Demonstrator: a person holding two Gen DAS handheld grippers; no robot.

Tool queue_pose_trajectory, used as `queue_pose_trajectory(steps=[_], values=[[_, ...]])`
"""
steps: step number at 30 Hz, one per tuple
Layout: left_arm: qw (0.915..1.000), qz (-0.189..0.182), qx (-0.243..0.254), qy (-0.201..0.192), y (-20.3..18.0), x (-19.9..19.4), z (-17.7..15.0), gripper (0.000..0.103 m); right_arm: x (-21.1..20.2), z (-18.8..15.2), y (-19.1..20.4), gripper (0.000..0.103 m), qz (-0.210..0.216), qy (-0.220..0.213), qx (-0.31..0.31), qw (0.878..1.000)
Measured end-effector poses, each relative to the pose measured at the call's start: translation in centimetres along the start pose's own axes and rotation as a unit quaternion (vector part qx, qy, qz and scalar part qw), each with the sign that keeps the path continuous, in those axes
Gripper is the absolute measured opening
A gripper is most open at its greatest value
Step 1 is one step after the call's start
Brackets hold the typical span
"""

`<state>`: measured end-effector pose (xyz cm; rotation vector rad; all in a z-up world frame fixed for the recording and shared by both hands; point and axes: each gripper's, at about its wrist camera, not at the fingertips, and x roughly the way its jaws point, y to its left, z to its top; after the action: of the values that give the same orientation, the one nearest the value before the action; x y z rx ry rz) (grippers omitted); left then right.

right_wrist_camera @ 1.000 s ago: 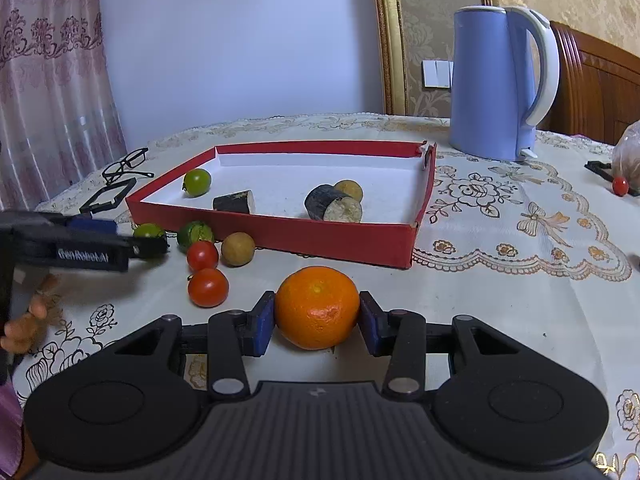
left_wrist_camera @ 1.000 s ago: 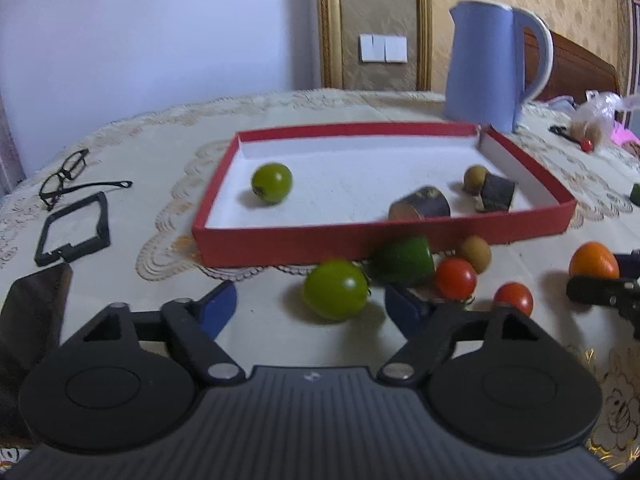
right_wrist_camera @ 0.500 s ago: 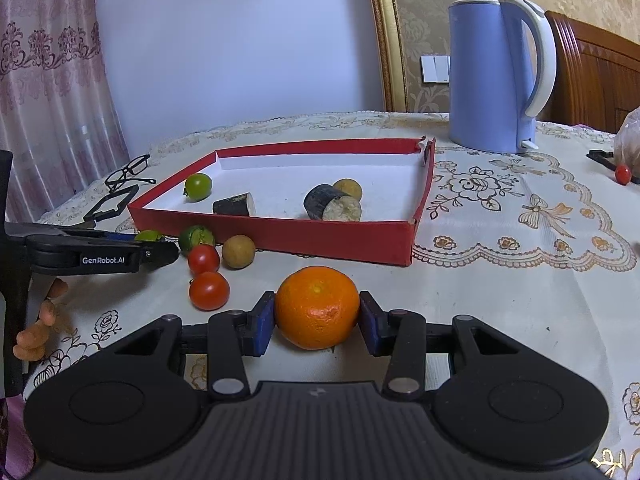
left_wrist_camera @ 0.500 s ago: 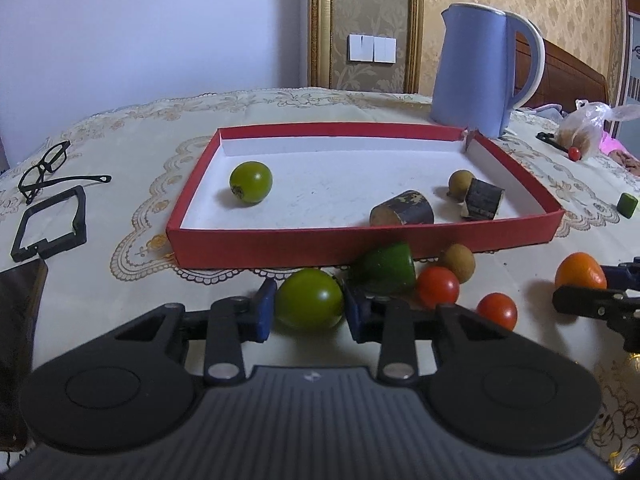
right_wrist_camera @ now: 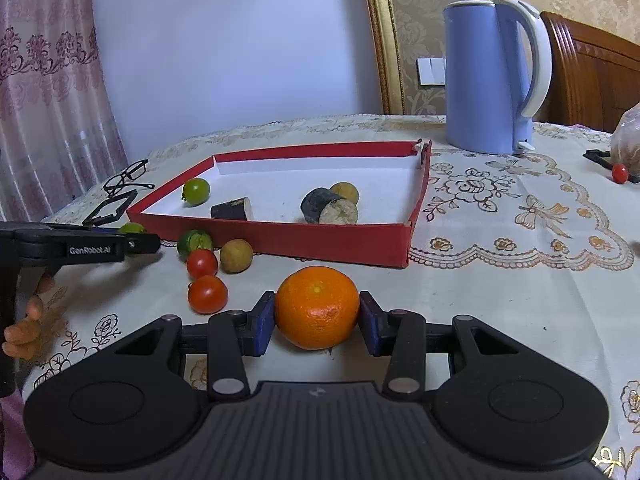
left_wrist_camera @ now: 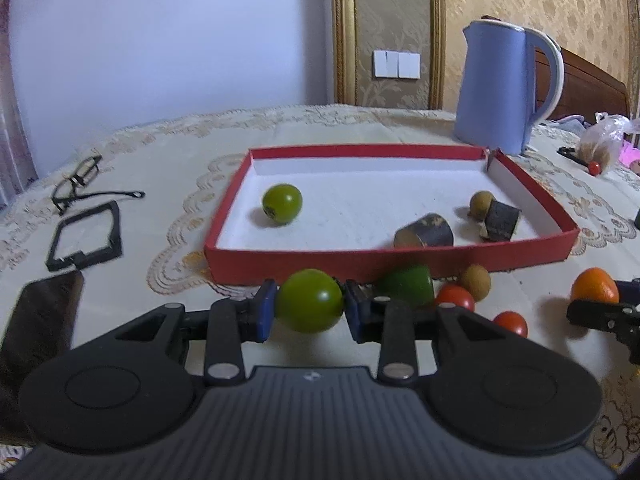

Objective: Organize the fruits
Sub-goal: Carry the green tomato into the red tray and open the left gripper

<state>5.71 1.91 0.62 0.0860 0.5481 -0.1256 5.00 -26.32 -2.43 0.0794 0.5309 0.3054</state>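
Note:
My left gripper is shut on a green fruit and holds it above the cloth, just in front of the red tray. My right gripper is shut on an orange, right of the loose fruits. The tray holds a green fruit, a brown fruit and two dark cut pieces. A green piece, a brown fruit and two red tomatoes lie in front of the tray.
A blue kettle stands behind the tray's right corner. Glasses, a black frame and a dark phone lie at the left. A plastic bag and a small tomato sit far right.
My left gripper closed on the green fruit and lifted it off the cloth toward the tray. My right gripper kept its hold on the orange and rose slightly.

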Motion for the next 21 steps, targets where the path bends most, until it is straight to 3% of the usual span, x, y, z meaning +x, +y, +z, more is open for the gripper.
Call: queue_pose_trajectory(steps=[4, 21], values=[[0.9996, 0.024, 0.007, -0.012, -0.3, -0.5, 0.6, 0.032, -0.4, -0.1, 0.3, 0.043, -0.013, -0.015, -0.005, 1.000], [0.9977, 0.037, 0.045, -0.035, -3.1, 0.8, 4.5, 0.032, -0.8, -0.2, 0.4, 0.043, -0.020, -0.028, -0.007, 0.999]])
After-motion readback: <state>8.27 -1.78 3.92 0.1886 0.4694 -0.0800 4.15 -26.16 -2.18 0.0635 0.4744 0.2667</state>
